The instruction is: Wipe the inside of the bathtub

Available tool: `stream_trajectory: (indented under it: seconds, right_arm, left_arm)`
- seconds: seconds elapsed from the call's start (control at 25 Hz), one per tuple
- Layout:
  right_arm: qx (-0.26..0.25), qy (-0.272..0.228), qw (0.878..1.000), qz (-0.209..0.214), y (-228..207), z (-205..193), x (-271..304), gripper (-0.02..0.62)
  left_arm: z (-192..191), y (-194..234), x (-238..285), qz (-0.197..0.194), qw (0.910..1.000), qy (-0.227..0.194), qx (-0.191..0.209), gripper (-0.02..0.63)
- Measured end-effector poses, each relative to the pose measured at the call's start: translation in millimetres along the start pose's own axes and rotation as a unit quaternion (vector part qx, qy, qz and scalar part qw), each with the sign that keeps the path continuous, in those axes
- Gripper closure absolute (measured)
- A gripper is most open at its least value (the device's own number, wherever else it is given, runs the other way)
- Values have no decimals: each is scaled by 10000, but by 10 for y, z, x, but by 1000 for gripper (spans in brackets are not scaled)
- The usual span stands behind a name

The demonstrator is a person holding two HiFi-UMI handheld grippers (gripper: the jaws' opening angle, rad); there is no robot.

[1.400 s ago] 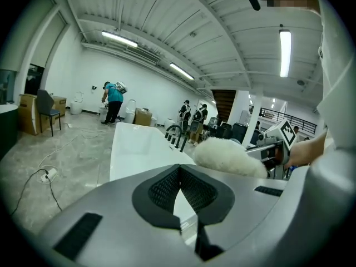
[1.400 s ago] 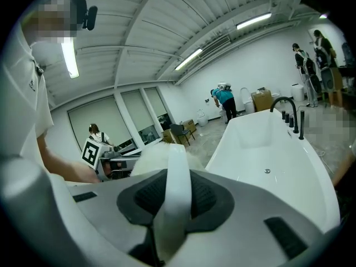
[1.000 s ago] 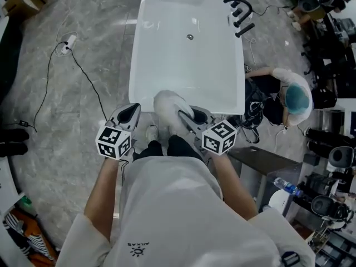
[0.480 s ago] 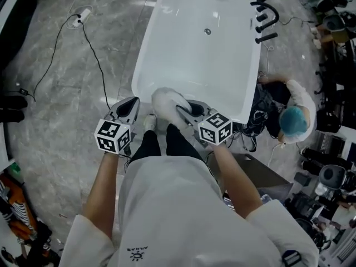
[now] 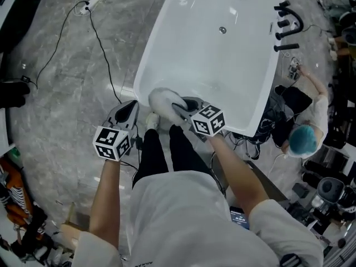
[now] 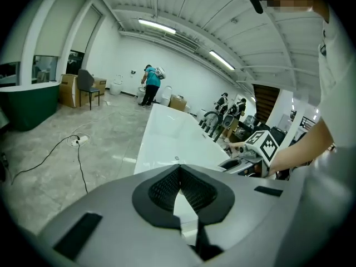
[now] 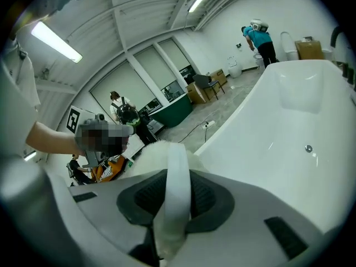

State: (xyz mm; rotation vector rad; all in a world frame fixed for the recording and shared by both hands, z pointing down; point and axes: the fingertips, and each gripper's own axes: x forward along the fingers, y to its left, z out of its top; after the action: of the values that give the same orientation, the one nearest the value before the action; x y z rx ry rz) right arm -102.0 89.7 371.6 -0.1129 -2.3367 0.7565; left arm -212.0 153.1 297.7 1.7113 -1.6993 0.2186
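The white bathtub (image 5: 233, 77) runs away from me, its drain (image 5: 222, 30) near the far end. At the tub's near left corner my right gripper (image 5: 178, 109) is shut on the strap of a fluffy white wiping mitt (image 5: 162, 100), which rests over the rim. In the right gripper view the strap (image 7: 178, 196) runs between the jaws, with the mitt's pile (image 7: 149, 156) beyond and the bathtub (image 7: 289, 115) to the right. My left gripper (image 5: 132, 107) hangs outside the tub over the floor, shut and holding nothing; its view shows the left gripper (image 6: 179, 170) facing the bathtub (image 6: 167, 135).
A black faucet set (image 5: 286, 22) stands on the tub's right rim. A person in a teal cap (image 5: 303, 139) crouches beside the tub at the right, among cables. A power strip with its cord (image 5: 89, 4) lies on the marble floor at the left. Equipment crowds the right edge.
The head view has swung, so the tub now sits further right and slanted. My right gripper with the mitt has shifted toward the tub's near left corner. The left gripper has hardly moved.
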Motion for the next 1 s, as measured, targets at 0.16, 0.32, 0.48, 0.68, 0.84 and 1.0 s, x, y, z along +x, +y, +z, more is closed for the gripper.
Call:
stream_trajectory:
  seconds: [0.16,0.32,0.48,0.68,0.84,1.0]
  right_arm:
    - [-58,232,9994,260,-169,-69,286,500]
    - [-68,470,9977,478,-368,-166,541,500]
    - [-43,644,9958,650,-506,-283,712,500]
    - [130,701,9939,840,-622,-377,991,500]
    - [214,720,9926,959,-690,-501,1198,500]
    - [247,723,9916,1041,-763,-607,1353,500]
  left_arm:
    - [-110,101,103,221,9997,101,-5,595]
    - [-244,183,267,389,9991,175,-50,595]
    - [-372,229,448,525,9982,270,-108,595]
    - [-473,345,675,614,9974,355,-127,595]
    - [-544,441,824,683,9970,357,-112,595]
    - [-613,488,979,647,9969,440,29,595]
